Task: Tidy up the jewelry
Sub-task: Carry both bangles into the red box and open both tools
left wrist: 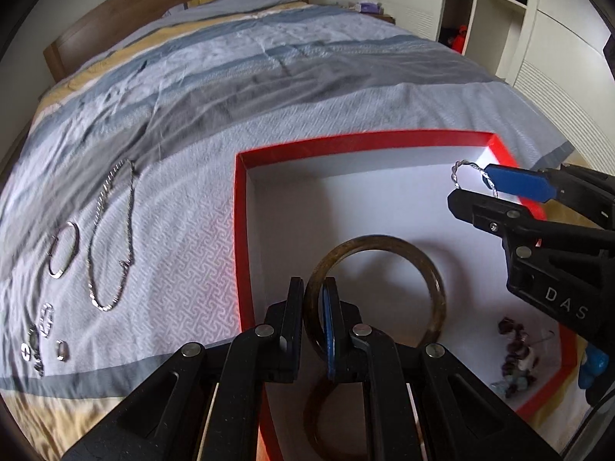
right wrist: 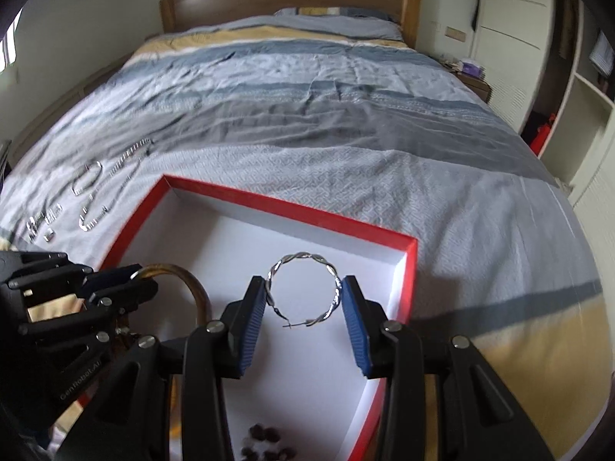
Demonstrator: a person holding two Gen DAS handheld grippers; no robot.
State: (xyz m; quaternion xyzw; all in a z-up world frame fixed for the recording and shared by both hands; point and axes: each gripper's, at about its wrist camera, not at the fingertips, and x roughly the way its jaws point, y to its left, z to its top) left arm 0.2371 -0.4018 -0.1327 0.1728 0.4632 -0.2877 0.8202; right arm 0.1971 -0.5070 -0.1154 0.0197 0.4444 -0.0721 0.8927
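Currently over red-rimmed box (left wrist: 246, 230), matte white floor. Left gripper (left wrist: 313, 307) pinched tight on rim of smooth amber-brown bangle (left wrist: 434, 280), hanging above box floor. Right gripper (right wrist: 303, 299) clamped across twisted silver wire hoop (right wrist: 303, 257), ribbed blue pads (right wrist: 250, 330) on opposite sides. Dark bead cluster (left wrist: 515, 349) inside box, near corner. Silver chain (left wrist: 111, 230), rings left of box on patterned quilt (left wrist: 269, 77).
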